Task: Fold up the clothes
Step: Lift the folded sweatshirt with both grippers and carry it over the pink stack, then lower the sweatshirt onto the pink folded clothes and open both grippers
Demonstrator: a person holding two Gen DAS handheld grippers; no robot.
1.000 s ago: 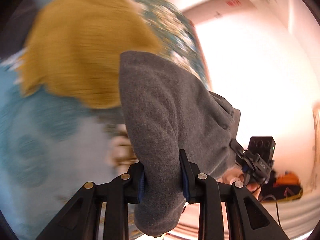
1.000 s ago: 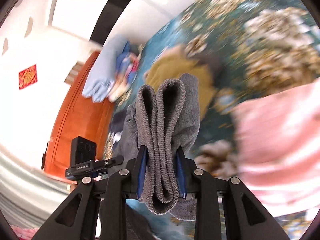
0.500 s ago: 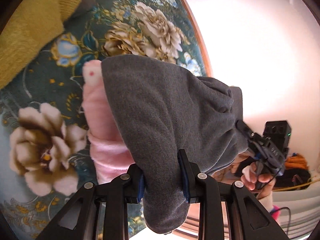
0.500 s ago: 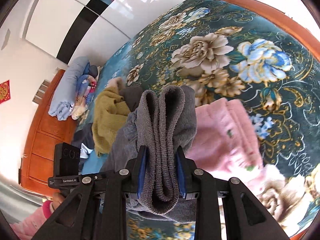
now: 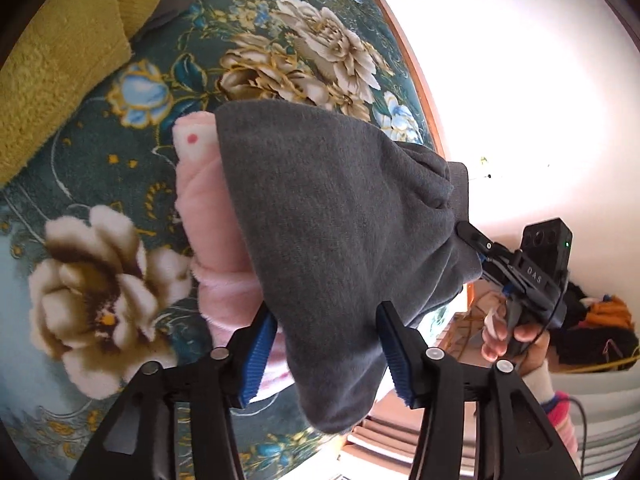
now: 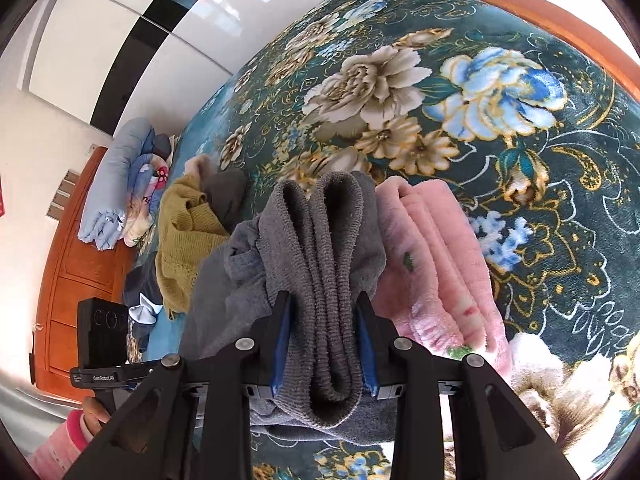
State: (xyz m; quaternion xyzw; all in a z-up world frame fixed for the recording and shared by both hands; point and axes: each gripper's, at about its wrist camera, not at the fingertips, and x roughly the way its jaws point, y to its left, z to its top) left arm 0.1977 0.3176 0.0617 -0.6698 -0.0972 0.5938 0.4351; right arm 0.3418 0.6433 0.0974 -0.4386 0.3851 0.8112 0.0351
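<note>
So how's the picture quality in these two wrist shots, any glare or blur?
Left wrist view: sharp on the grey garment, but the wall at right is blown out white. Right wrist view: crisp and evenly lit, with heavy fisheye bending of the floral blanket and dark corners.

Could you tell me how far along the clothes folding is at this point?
Done: a pink garment lies folded on the floral blanket. In hand: the folded grey garment sits over the pink one, between both sets of jaws; the left gripper is opening, its pads clear of the cloth, and the right gripper is opening too. Left: the yellow sweater and the dark clothes beside it look unfolded.
</note>
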